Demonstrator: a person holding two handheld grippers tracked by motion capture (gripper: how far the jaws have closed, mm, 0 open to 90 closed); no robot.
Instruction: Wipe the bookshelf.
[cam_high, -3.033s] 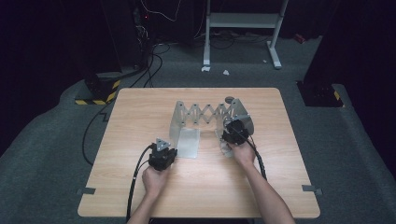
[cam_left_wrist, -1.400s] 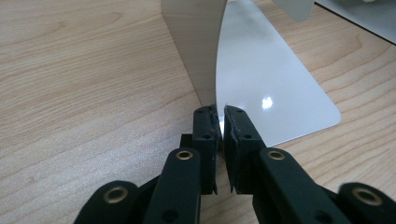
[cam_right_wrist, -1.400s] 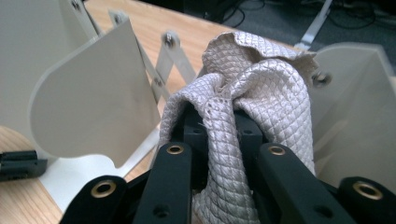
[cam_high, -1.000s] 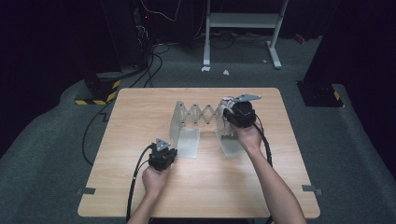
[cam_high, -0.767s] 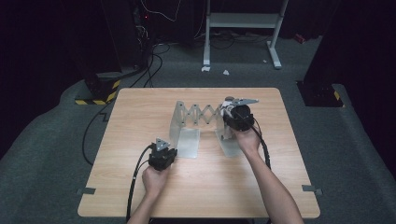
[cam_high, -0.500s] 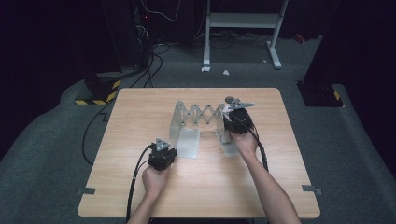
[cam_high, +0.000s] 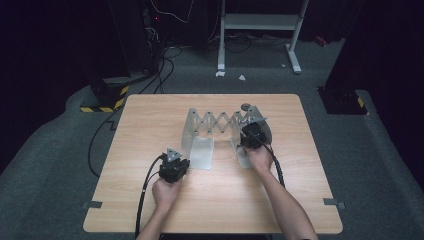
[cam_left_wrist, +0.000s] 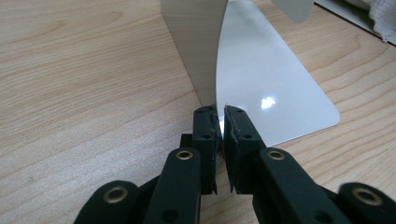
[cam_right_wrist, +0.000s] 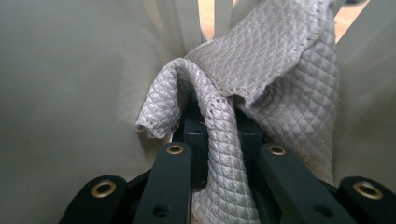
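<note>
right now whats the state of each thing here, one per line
expanding metal rack: standing on the table, scissor links stretched out between its two end plates
left end plate: flat foot on the wood, pinched at its edge
left tongs: shut on the plate's edge
quilted cloth: draped, bunched, gripped
right tongs: shut on the cloth, beside the right end plate

A robotics lab or recording studio, set up around one test table.

A pale wood-grain table (cam_high: 150, 120) stands alone on grey carpet (cam_high: 60, 150) with dark surroundings. Behind the table, black cables (cam_high: 165, 60) trail across the floor by a white metal stand frame (cam_high: 260, 22); to its far left lies a yellow-and-black hazard-striped block (cam_high: 102, 106). Grey tape tabs (cam_high: 92, 204) mark the table's near corners.
</note>
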